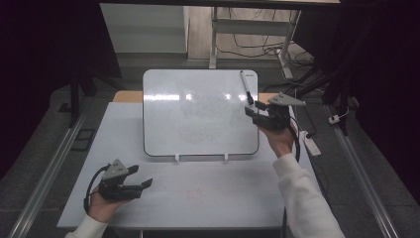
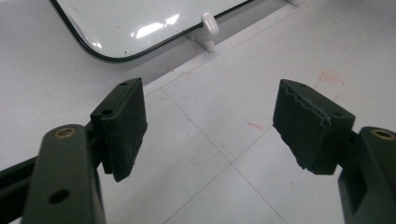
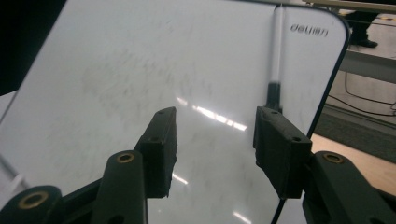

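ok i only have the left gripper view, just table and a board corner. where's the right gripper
Observer: The right gripper is up at the whiteboard's right edge, jaws open with nothing between them.
Operator: anything stuck on the board
Observer: Yes, a marker lies along its right side, black cap toward the gripper.
Operator: is the board flat
Observer: No, it leans back on two small white feet.

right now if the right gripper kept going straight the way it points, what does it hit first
Probably the whiteboard face: the right gripper stands open, aimed at it, with the marker just off its right jaw. Depth is hard to judge, so the marker's black end might touch first.
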A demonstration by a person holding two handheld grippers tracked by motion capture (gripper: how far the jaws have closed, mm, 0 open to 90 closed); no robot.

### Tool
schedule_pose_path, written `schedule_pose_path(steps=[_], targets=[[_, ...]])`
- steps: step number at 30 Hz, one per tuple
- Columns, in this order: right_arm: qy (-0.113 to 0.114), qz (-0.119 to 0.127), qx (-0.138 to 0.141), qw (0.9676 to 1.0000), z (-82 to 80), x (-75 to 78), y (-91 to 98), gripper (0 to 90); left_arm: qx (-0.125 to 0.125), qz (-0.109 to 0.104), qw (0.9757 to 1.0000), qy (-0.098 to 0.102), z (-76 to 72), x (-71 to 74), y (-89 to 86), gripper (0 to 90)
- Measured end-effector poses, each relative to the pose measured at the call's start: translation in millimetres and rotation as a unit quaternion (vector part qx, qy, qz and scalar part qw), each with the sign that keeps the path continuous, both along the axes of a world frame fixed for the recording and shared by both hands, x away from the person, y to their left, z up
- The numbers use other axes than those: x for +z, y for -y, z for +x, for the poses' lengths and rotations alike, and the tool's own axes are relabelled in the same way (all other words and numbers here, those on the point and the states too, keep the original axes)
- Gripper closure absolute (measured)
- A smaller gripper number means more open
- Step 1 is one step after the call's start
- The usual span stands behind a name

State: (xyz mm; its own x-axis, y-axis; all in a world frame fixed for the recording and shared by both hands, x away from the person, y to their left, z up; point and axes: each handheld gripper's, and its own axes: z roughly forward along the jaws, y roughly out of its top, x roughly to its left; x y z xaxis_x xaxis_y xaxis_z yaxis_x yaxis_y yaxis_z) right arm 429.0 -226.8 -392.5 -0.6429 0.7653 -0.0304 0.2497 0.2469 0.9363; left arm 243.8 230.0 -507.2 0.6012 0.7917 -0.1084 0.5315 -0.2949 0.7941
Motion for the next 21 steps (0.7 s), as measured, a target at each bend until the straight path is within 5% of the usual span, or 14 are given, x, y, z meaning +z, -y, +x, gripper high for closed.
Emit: schedule_pose_path(steps=[9, 21], targets=[[-0.009, 0.009, 0.040, 0.9991, -52.0, -35.2, 30.1, 47.6, 0.000, -0.002, 1.0000, 0.000, 3.2, -1.9, -0.8, 26.4], [-0.023, -0.004, 0.025, 0.9994, -98.7, -84.2, 84.8, 46.8, 0.001, -0.002, 1.0000, -0.006, 7.0, -4.8, -1.5, 26.2]])
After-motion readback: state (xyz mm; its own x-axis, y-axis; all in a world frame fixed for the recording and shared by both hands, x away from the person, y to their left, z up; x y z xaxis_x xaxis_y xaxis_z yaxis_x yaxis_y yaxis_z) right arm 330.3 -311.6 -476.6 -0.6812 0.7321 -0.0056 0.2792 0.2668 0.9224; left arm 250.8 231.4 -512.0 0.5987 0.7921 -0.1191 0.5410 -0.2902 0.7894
